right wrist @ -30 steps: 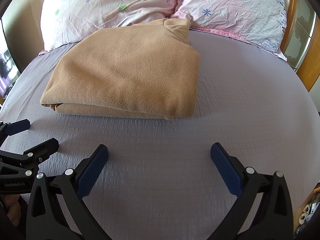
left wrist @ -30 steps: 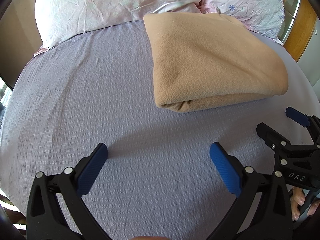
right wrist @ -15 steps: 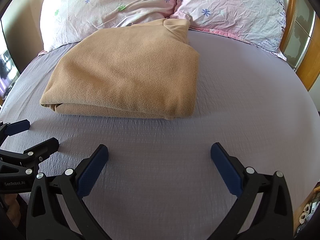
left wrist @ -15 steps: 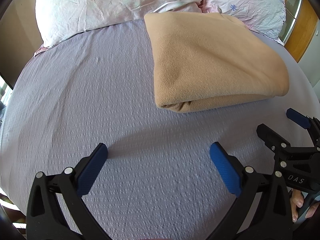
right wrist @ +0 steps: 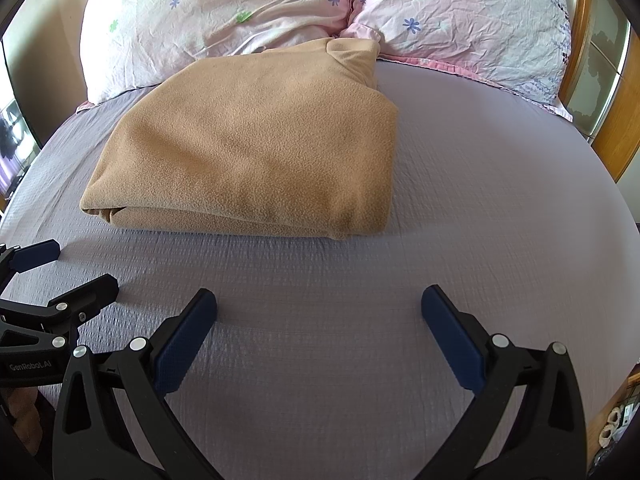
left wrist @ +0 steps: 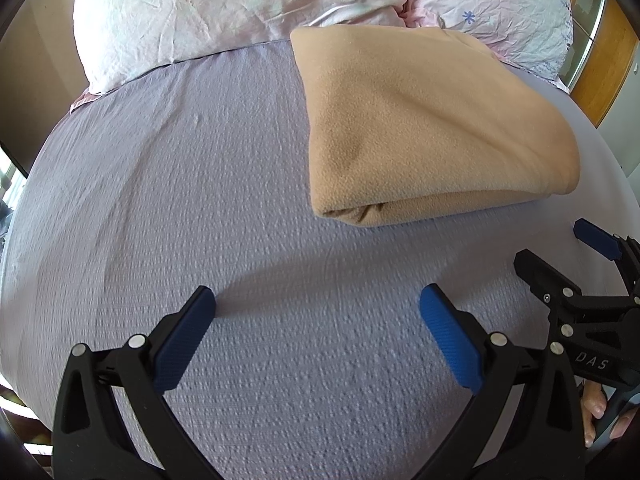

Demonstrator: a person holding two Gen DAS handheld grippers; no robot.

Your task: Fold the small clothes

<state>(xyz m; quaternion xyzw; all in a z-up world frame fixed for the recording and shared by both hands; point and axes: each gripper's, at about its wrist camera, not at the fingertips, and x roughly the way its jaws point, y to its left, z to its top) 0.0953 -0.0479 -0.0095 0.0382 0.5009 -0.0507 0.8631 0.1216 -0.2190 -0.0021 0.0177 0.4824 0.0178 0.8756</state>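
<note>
Left wrist view: left gripper [left wrist: 316, 312] fingers spread wide, holding nothing, above the lilac bed sheet [left wrist: 160, 200]. Folded tan fleece garment [left wrist: 424, 128] lies ahead and to the right, its far edge against the floral pillows [left wrist: 240, 4]. Right gripper [left wrist: 560, 248] visible at the right edge, also wide.

Right wrist view: right gripper [right wrist: 318, 312] fingers wide, empty. Garment [right wrist: 256, 152] ahead-left on the sheet [right wrist: 480, 200]; left gripper [right wrist: 68, 268] at the left edge, apart from the garment.
</note>
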